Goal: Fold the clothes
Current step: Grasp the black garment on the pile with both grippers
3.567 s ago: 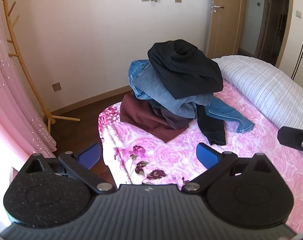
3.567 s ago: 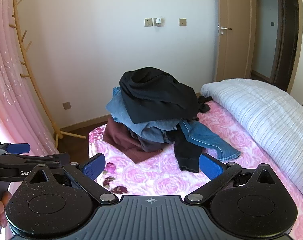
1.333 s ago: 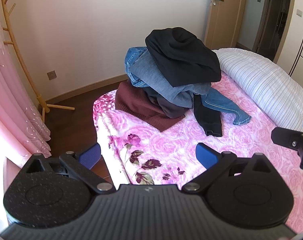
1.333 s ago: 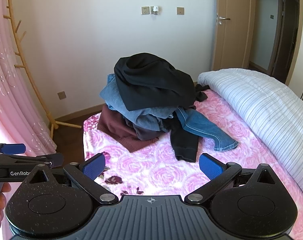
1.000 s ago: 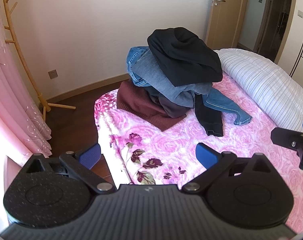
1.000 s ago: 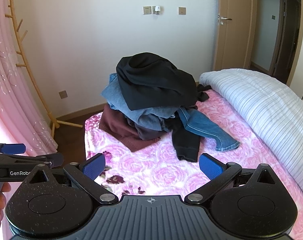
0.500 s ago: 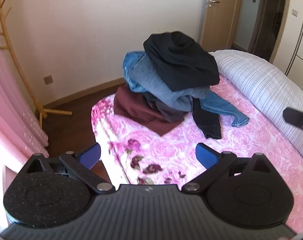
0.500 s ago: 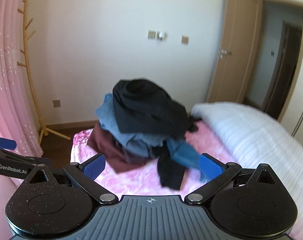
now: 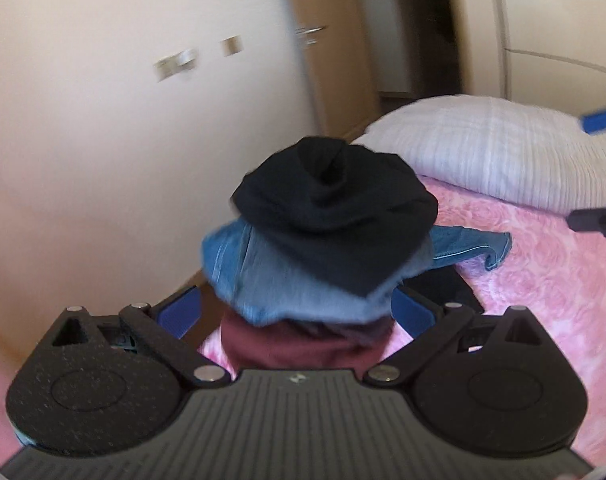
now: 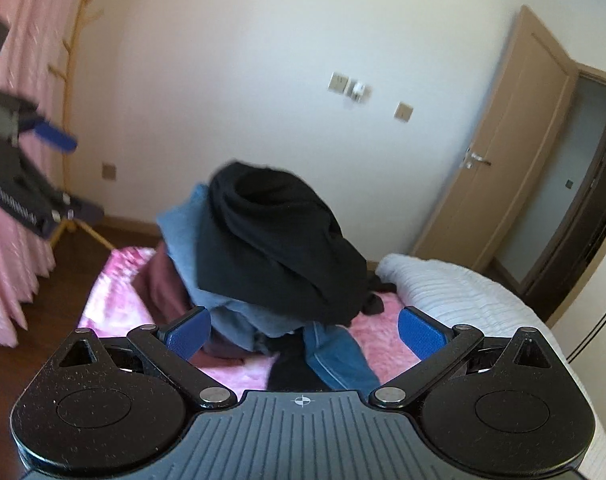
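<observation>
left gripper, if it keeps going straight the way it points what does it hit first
Most likely the grey-blue garment in the clothes pile, under the black garment. The left gripper has open jaws framing it; blur leaves depth unclear.

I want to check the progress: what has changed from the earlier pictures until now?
Both grippers have moved in toward the clothes pile: the left gripper and the right gripper now frame it closely, both open, holding nothing. The pile looks unchanged: black garment on top, blue denim under it, maroon garment at the bottom, on the pink bedspread.
</observation>
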`<control>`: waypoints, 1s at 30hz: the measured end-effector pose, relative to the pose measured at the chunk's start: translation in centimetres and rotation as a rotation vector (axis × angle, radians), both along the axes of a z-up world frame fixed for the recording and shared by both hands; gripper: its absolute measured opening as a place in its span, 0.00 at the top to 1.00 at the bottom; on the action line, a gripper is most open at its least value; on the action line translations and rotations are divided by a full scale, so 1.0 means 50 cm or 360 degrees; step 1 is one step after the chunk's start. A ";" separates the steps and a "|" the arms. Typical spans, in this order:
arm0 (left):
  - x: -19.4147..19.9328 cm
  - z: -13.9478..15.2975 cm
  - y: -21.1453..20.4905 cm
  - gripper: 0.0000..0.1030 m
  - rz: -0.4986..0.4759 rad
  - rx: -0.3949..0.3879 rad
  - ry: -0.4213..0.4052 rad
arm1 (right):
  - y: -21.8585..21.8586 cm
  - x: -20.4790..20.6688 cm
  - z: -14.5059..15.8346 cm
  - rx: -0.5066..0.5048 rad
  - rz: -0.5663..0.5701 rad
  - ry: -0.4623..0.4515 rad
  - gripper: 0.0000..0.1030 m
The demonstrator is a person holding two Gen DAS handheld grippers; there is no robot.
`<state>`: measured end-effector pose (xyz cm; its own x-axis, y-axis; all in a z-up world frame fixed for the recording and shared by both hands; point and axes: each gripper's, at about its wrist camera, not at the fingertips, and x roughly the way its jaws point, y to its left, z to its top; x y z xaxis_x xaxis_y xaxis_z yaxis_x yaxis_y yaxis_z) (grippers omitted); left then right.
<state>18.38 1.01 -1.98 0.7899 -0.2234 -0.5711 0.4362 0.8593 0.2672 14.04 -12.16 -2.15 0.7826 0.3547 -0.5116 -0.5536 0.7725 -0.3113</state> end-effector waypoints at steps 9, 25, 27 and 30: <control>0.271 -0.107 -0.080 0.03 -0.0632 0.0280 -0.0064 | 0.143 0.316 -0.121 -0.0321 0.0167 0.0163 0.01; 0.437 -0.135 -0.101 0.88 -0.0933 0.0140 0.0225 | 0.218 0.598 -0.186 -0.0265 0.0352 0.0508 0.58; 0.440 -0.113 -0.106 0.93 -0.0937 0.0097 0.0181 | 0.211 0.600 -0.173 -0.0245 0.0316 0.0490 0.82; 0.448 -0.059 -0.125 0.96 -0.0952 0.0036 0.0067 | 0.191 0.599 -0.127 -0.0236 0.0244 0.0341 0.98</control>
